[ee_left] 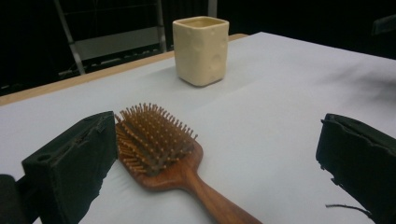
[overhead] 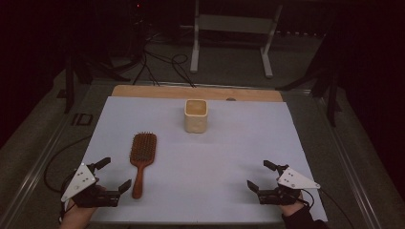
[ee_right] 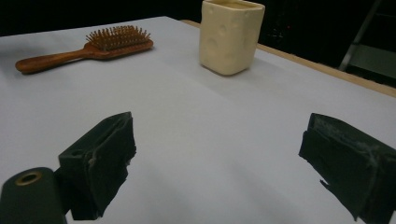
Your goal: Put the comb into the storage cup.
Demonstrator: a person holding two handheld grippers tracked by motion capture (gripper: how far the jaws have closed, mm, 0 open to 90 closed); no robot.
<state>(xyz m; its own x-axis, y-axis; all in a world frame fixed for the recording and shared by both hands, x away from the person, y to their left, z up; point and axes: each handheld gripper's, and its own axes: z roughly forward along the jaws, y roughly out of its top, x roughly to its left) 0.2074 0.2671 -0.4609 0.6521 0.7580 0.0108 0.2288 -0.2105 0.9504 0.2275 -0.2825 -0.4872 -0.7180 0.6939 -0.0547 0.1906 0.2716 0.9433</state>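
A wooden hairbrush (overhead: 141,160) lies flat on the white sheet (overhead: 200,191) that covers the table, in the left half and nearer the front edge than the back. It is a paddle brush of reddish-brown wood, bristles facing up, with an oval head set toward the back edge and a slim handle running toward the front edge. In the left gripper view the bristles (ee_left: 154,135) stand in even rows of thin, light-tipped pins.

The left gripper (overhead: 114,174) rests near the front left corner, just beside the brush handle, its jaws spread wide with nothing between them. The right gripper (overhead: 260,175) sits near the front right corner, well apart from the brush, its jaws also wide and empty.

A cream square cup (overhead: 196,116) with a dimpled wall stands upright near the middle of the back edge.
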